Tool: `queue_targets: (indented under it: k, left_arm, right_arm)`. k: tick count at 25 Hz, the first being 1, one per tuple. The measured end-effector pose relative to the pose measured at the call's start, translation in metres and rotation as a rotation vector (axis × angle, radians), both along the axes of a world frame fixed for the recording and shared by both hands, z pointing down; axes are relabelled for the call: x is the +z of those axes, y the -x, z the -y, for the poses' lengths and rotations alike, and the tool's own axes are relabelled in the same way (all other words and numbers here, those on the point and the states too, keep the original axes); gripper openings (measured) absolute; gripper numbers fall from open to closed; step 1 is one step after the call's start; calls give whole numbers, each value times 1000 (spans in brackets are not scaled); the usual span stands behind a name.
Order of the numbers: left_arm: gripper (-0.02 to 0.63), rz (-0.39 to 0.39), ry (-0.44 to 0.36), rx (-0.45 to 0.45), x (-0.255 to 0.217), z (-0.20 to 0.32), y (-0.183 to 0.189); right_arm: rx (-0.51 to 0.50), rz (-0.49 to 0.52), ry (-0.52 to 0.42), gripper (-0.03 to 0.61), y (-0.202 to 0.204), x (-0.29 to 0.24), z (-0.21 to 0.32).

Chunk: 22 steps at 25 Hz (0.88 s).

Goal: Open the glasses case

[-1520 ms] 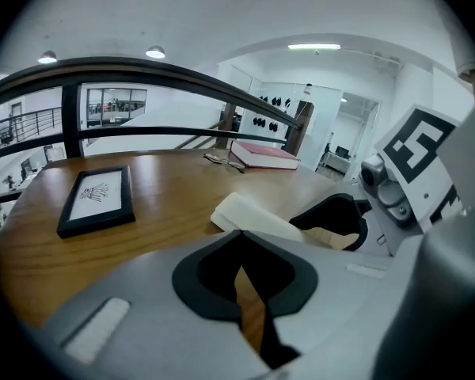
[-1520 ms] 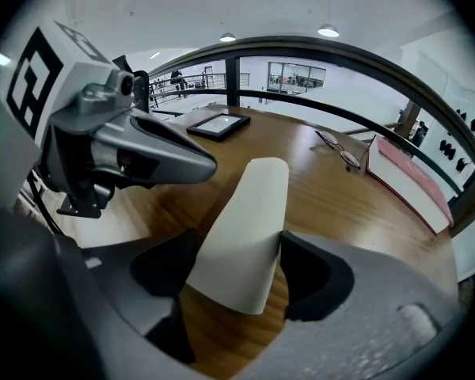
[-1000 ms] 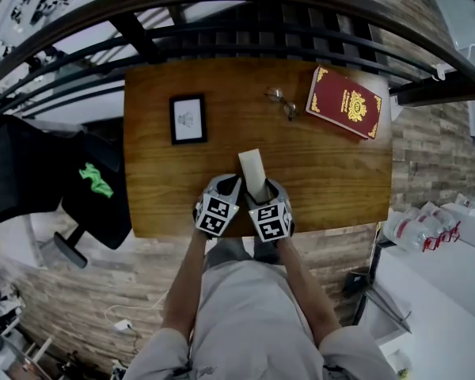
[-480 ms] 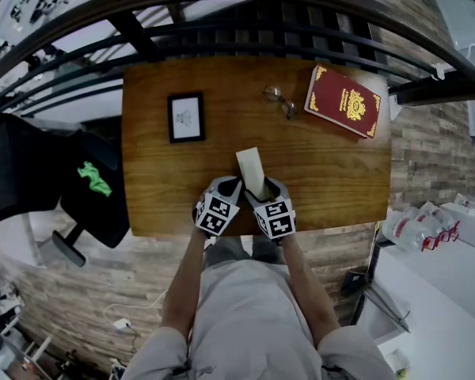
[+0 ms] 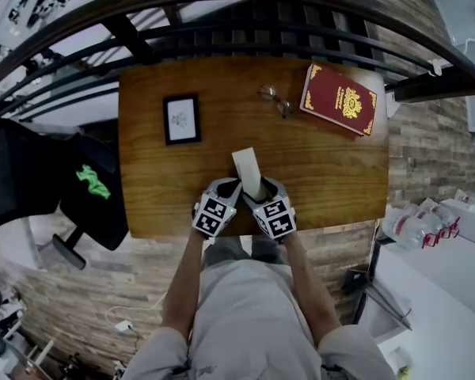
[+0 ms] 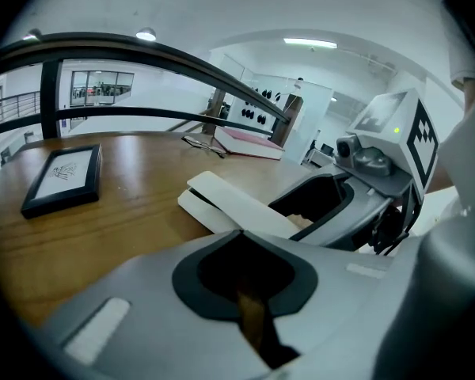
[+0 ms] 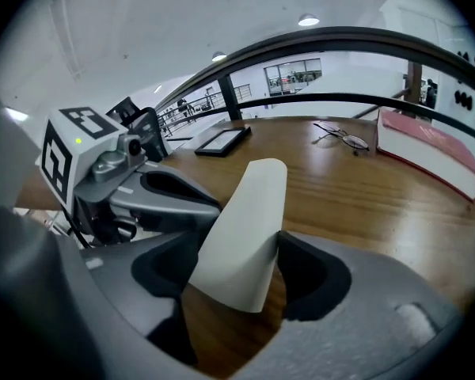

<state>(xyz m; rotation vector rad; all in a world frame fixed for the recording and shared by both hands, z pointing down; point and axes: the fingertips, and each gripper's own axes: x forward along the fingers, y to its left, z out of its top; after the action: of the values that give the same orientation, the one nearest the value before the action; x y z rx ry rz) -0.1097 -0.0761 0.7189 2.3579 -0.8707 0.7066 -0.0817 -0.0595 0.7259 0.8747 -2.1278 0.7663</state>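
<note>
Right gripper [image 7: 236, 287] jaws clamp the near end of the white glasses case [image 7: 245, 228]; left gripper [image 6: 247, 291] jaws are pinched together and empty.

My right jaws have just been easing a little wider, with the case filling the gap from pad to pad. My left jaws show only a slit of wood between them and sit just beside the case on its left. The case lies lengthwise at the near middle of the desk [image 5: 317, 165], running away from me, and its far end shows two white layers slightly offset. The desk is warm brown wood with a glossy grain. Toward the far edge lie a black picture frame [image 5: 181, 119] on the left, spectacles [image 5: 275, 100] in the centre and a red book [image 5: 340, 101] on the right. Behind the desk curves a dark railing [image 5: 222, 6]. Plank-patterned floor [image 5: 427, 157]. A black chair [image 5: 95, 188] stands to the left. White room, ceiling lights [image 7: 307, 20].
</note>
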Motion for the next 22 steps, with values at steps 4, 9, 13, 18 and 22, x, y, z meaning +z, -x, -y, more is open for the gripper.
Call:
queue_targets:
  k: [4,9,13,18,22]
  left_arm:
    - [20,-3,-3,9,-1,2,0]
    - [20,-11,-6,11,-6,2,-2]
    - [20,-16,-5,13,-7,2,-4]
    - [20,-19,0,20,-6,1,-5]
    - [20,-29,4,27,-6,-1,-6]
  right_arm:
    - [-30,-18,-13,322,1,2,-2]
    - [-31,-18,-13,333,0,2,-2]
    - [-30,-15,-8,339,0,3,-3]
    - [-25,-11,-15,341,1,2,-1]
    - [-38,-34,-9,341,3,0,-2]
